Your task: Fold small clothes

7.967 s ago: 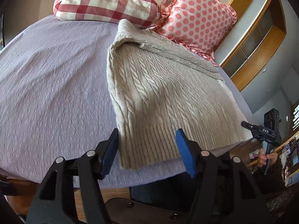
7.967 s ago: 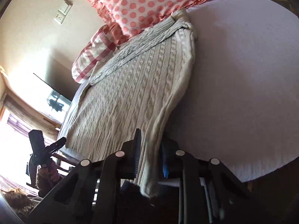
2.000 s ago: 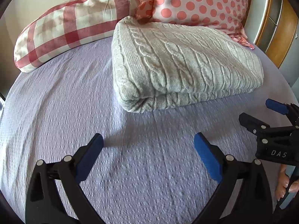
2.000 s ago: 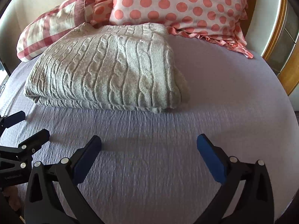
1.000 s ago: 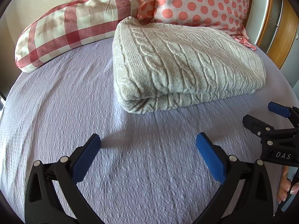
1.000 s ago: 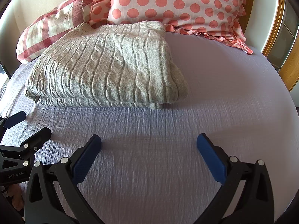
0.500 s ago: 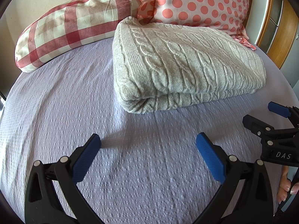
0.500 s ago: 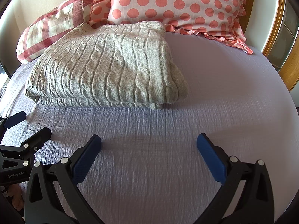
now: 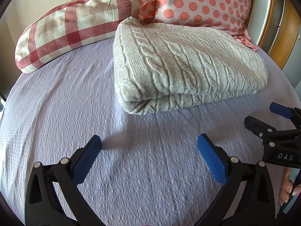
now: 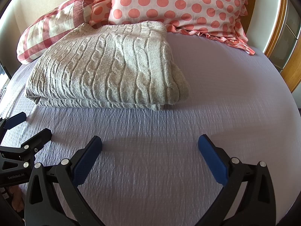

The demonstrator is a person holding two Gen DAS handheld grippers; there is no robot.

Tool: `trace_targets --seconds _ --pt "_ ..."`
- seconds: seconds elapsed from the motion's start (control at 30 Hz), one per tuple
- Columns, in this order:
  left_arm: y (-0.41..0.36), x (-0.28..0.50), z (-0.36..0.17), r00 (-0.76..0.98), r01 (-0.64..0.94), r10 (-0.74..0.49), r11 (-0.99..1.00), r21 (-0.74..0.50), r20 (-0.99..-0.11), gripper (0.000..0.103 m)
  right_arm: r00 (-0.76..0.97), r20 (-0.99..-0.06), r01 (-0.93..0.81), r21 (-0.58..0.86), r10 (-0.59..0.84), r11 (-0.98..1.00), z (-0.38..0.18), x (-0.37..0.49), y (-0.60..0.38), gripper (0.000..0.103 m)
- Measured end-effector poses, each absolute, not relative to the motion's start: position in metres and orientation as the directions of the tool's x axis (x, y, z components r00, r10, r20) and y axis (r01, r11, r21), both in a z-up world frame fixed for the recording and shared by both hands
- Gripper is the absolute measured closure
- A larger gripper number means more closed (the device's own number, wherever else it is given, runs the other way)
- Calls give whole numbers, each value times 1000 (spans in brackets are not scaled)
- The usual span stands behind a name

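Observation:
A beige cable-knit sweater (image 9: 184, 66) lies folded in a thick rectangle on the lilac bedspread (image 9: 56, 113), its far edge against the pillows. It also shows in the right wrist view (image 10: 109, 69). My left gripper (image 9: 148, 146) is open and empty, hovering over the bedspread a short way in front of the sweater. My right gripper (image 10: 149, 146) is open and empty too, in front of the sweater's right part. Each gripper shows at the edge of the other's view, the right one (image 9: 270, 120) and the left one (image 10: 28, 130).
A red-and-white checked pillow (image 9: 71, 24) and a pink polka-dot pillow (image 9: 197, 1) lean at the head of the bed. A wooden frame (image 9: 286, 30) stands at the right. Bare bedspread (image 10: 235, 98) lies right of the sweater.
In the last second almost nothing has moved. Eight seconds ago the sweater lay flat and long with the right gripper shut on its hem; now it lies folded and both grippers are open and drawn back.

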State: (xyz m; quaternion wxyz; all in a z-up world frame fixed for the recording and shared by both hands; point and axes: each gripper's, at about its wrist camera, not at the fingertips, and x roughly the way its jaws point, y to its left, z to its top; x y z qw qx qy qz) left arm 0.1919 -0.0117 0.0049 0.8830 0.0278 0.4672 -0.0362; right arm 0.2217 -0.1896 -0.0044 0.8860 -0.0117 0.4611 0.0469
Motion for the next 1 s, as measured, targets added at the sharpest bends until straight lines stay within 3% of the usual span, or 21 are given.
trace_targets --seconds 1.0 --pt "-12 193 5 560 89 -39 996 14 -828 2 571 -818 -95 24 74 995 -5 222 -190 1"
